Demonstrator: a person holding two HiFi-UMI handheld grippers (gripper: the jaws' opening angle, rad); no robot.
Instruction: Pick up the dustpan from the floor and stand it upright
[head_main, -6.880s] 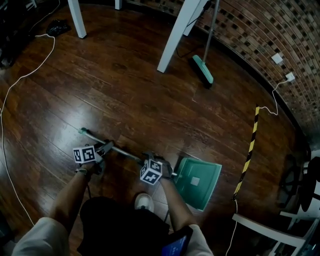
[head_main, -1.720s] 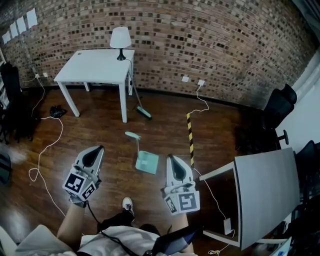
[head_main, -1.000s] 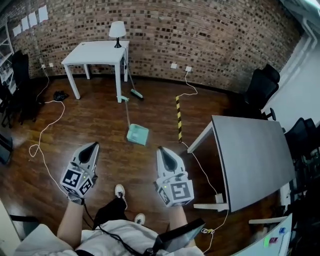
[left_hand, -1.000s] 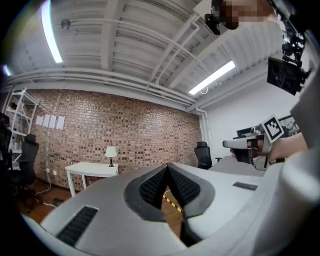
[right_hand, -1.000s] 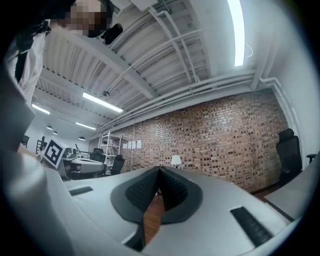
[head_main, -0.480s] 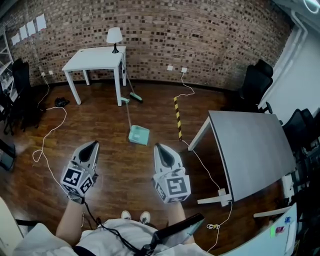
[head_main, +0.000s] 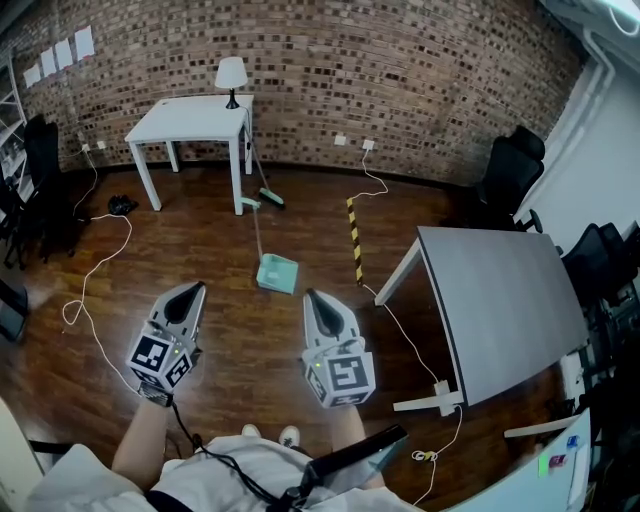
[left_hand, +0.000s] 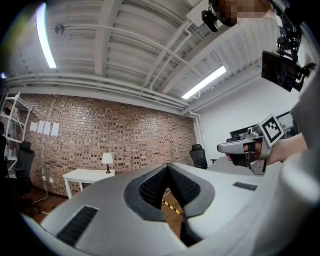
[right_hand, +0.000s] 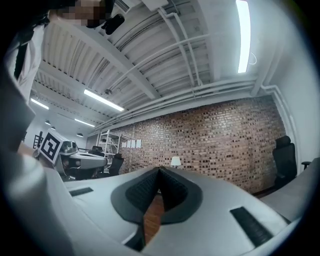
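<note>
On the floor (head_main: 190, 255), the dustpan (head_main: 277, 272) shows in the head view alone.

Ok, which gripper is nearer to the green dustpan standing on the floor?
Right. In the head view, the right gripper sits just below-right of the dustpan; the left gripper is farther off, below-left.

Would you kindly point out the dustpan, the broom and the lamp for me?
dustpan (head_main: 277, 272), head view, on its green pan.
broom (head_main: 272, 197), head view, on its green brush head.
lamp (head_main: 232, 72), head view, on its white shade.
</note>
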